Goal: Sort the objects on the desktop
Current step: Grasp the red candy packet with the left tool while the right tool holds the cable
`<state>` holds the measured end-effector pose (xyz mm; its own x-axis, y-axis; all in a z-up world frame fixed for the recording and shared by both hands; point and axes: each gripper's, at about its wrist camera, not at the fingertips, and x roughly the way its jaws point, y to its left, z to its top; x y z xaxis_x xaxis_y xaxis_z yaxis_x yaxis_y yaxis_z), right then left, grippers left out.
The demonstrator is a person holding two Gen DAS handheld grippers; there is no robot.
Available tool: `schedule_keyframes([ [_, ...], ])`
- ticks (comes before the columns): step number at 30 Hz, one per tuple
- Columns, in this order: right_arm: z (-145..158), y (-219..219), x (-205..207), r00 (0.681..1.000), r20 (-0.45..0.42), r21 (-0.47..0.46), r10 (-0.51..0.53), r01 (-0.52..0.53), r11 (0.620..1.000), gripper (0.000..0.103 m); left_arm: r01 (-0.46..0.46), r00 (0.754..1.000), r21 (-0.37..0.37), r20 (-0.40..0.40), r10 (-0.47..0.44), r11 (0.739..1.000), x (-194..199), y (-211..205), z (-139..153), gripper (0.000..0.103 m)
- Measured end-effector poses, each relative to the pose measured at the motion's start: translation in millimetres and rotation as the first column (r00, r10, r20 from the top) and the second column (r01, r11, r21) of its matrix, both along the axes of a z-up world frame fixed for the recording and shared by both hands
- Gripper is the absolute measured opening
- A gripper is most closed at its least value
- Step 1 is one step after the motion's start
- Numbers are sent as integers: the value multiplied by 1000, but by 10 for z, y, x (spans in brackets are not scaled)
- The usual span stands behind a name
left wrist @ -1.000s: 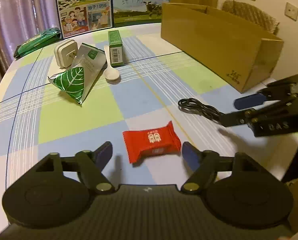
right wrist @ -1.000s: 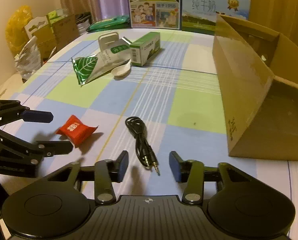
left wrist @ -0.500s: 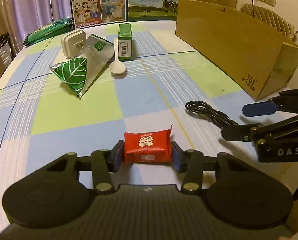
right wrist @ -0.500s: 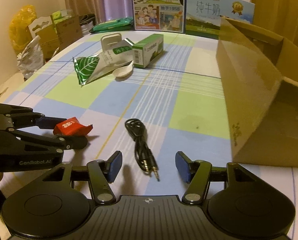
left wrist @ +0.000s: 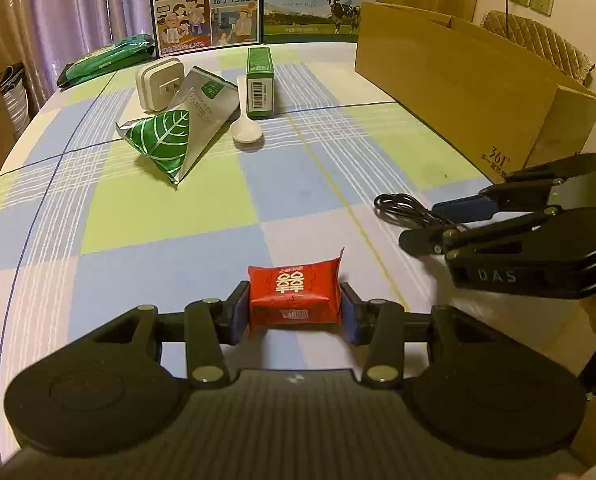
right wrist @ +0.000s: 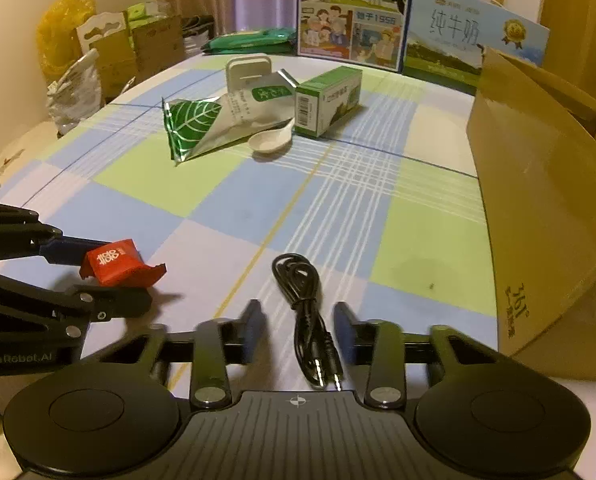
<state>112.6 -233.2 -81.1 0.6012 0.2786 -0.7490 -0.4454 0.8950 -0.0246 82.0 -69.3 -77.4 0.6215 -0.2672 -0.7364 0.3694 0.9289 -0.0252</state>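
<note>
Left tool [left wrist: 294,314] clamps red packet [left wrist: 295,295]; right tool [right wrist: 298,332] spread astride cable [right wrist: 304,312] (plugs visible right view only).

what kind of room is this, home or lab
Most likely a home, probably a dining or living room: a table with a checked cloth, purple curtains behind it, milk gift boxes and a wicker chair by wall sockets.

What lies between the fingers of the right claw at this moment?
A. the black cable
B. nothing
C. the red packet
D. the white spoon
A: the black cable lies on the table between the open fingers of the right claw, not yet gripped.
</note>
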Motion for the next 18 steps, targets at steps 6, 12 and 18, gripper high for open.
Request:
schedule_keyframes([
  [6, 101, -90, -145, 999, -10, 39, -49, 49, 998, 14, 9, 1000, 0, 5, -9, 1000, -60, -26, 73, 40],
  [12, 358, -295, -305, 992, -4, 103, -129, 129, 986, 14, 26, 999, -13, 37, -25, 1000, -123, -133, 243, 40],
  [18, 706, -479, -420, 983, 67, 134, -174, 164, 977, 14, 49, 996, -24, 77, -47, 999, -134, -307, 465, 40],
])
